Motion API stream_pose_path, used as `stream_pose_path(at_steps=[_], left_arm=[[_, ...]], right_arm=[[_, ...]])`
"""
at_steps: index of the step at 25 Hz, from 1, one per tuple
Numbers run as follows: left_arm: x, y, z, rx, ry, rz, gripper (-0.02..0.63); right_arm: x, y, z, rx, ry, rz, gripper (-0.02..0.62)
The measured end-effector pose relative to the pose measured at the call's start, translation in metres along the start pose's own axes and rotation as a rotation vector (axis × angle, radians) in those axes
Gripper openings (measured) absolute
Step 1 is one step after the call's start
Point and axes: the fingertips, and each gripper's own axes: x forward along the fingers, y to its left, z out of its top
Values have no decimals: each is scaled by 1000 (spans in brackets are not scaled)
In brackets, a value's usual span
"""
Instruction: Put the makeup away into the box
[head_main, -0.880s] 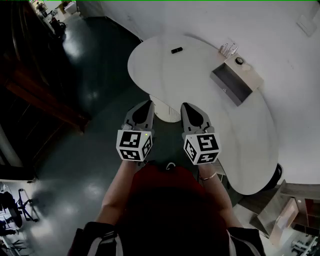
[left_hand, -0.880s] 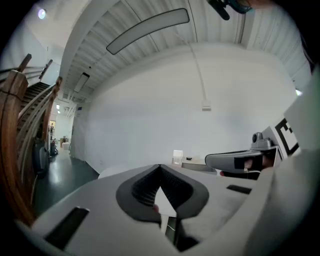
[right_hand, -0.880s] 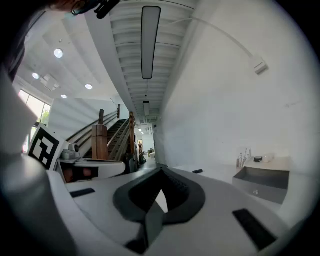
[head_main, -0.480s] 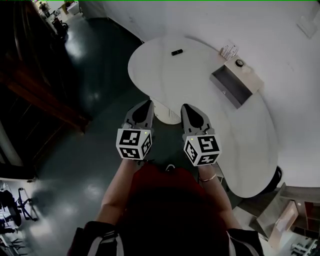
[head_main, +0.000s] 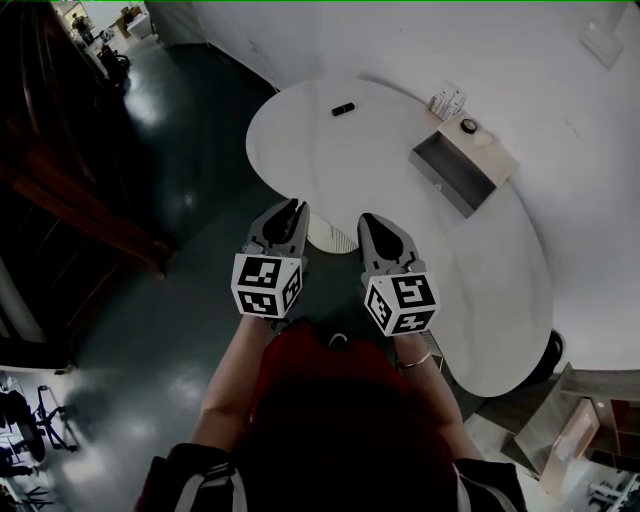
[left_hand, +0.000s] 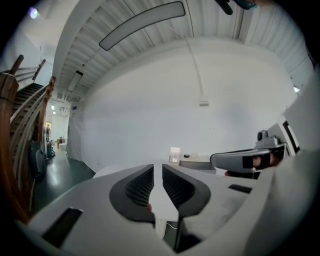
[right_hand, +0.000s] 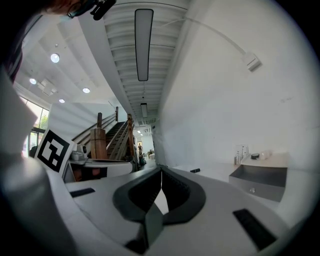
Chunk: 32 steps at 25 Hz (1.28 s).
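A white surface (head_main: 470, 260) stands by the wall. The black makeup (head_main: 343, 108) lies at its far edge, well apart from the grey box (head_main: 462, 168). The left tongs (head_main: 296, 207) and right tongs (head_main: 366, 220) are closed and empty, short of the surface, probably only approaching.

The left claw (head_main: 292, 208) and right claw (head_main: 371, 221) hover side by side beside the white table (head_main: 400, 215); its grey box (head_main: 455, 172) sits well apart.
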Motion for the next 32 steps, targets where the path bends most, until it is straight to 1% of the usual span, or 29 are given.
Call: stream_pose_path(at_steps=[2, 5, 11, 20, 26, 32], left_arm=[[4, 1, -2, -8, 7, -3, 32], [10, 6, -2, -24, 14, -20, 60], [37, 24, -9, -34, 36, -45, 95], [110, 67, -10, -55, 66, -101, 134], [156, 97, -12, -51, 103, -133, 150], [198, 115, -11, -40, 125, -192, 164]], right_arm=[[1, -1, -1, -1, 6, -2, 15], [7, -2, -2, 3, 11, -11, 15], [27, -16, -8, 18, 32, -51, 15], [92, -48, -5, 40, 51, -117, 15], [139, -61, -4, 61, 66, -145, 15], [173, -74, -1, 66, 79, -186, 15]])
